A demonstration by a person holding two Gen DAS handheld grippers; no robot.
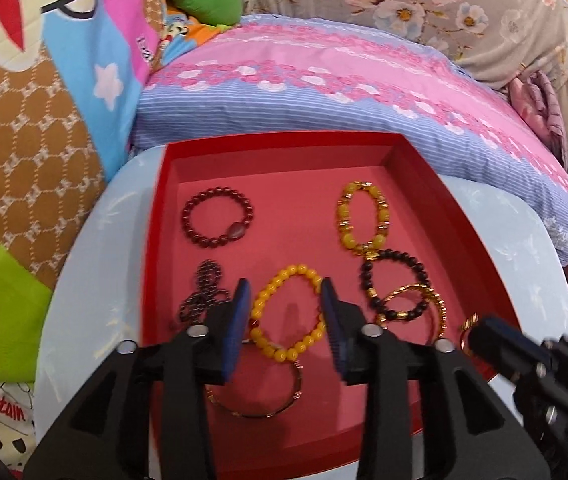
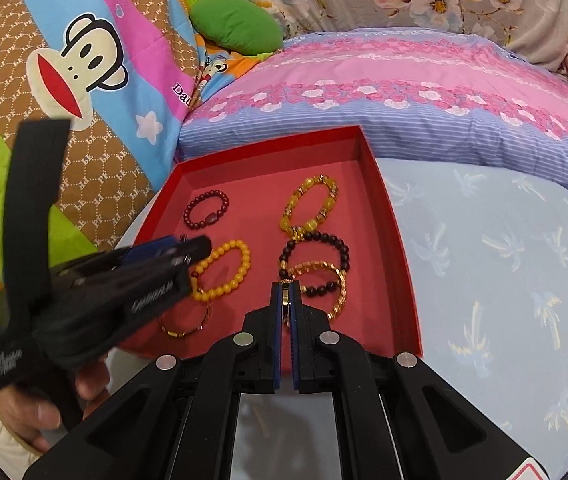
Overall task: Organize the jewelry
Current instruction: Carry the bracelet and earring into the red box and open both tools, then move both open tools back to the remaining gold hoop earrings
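While bracelets (image 1: pixel 288 312) fill it, tray (image 1: pixel 484 240) sits.

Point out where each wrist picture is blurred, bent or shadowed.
Left wrist view: fisheye curve bends the red tray; the right gripper at the right edge is smeared; the open left gripper casts a faint shadow inside the yellow bead bracelet. Right wrist view: the left gripper is motion-blurred, while the shut right gripper is crisp.

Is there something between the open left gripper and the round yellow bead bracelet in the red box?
Nothing visible does. The left gripper hangs open right over the yellow bead bracelet in the red box, with only bare floor around it.
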